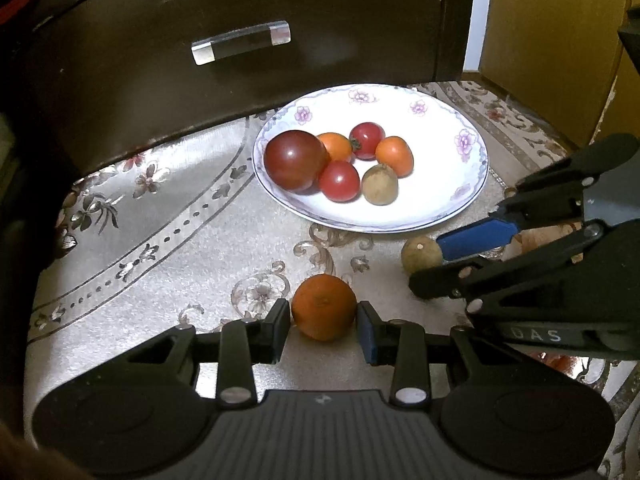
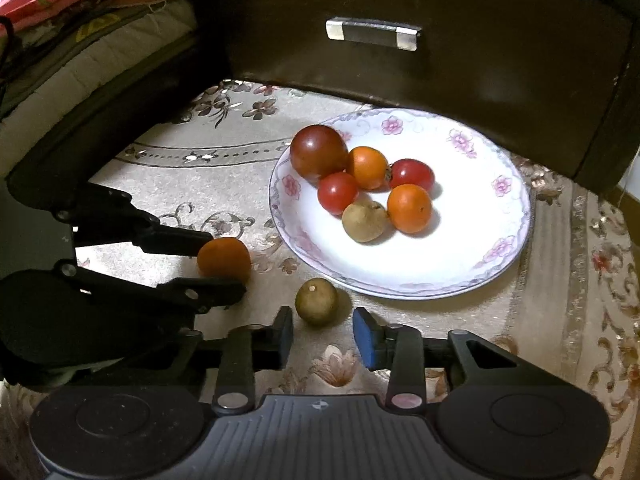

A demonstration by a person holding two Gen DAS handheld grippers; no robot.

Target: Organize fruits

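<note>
A white floral plate holds several fruits: a large dark red tomato, small red and orange tomatoes, and a brown kiwi-like fruit. An orange fruit lies on the cloth between the jaws of my left gripper, which stand close on both sides of it. A brown round fruit lies on the cloth just ahead of my open right gripper.
A dark wooden drawer front with a clear handle stands right behind the plate. The patterned cloth covers the surface. Folded bedding lies at the far left.
</note>
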